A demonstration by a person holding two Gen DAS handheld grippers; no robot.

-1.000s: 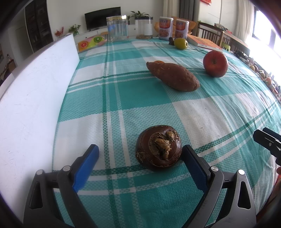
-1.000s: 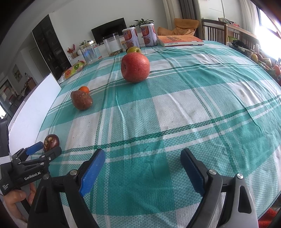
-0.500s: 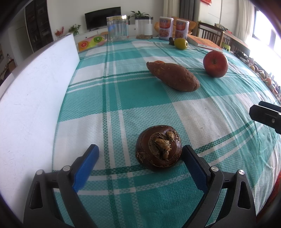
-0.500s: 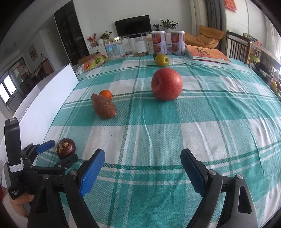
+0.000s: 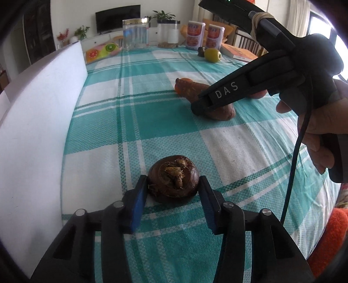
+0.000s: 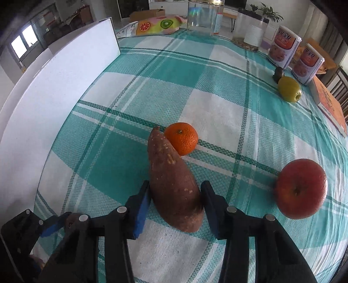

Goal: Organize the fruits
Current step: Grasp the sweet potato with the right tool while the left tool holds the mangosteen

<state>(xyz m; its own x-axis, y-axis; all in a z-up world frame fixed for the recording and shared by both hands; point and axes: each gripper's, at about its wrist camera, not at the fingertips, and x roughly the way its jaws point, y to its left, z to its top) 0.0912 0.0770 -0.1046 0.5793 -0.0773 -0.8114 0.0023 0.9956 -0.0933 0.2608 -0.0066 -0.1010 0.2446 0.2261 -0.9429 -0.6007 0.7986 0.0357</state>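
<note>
the left gripper [image 5: 173, 191] has just squeezed in on the brown round fruit [image 5: 173, 181] on the worktop [image 5: 165, 113]. the right gripper [image 6: 175, 199] has just squeezed the sweet potato [image 6: 173, 185] beside the orange [image 6: 181, 138].

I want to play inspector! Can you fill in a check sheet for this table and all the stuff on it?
Surface: teal checked tablecloth, white board along its left edge.
Job's things: brown round fruit, sweet potato, tangerine touching its tip, red apple, green apple.
Clutter: two cans, two clear jars, book, fruit-print bag.
Grippers: left hand-held gripper just closed on the brown fruit; right hand-held gripper just closed on the sweet potato.
Cables: black cable hanging from right gripper.
Surroundings: living room, TV, plants.
</note>
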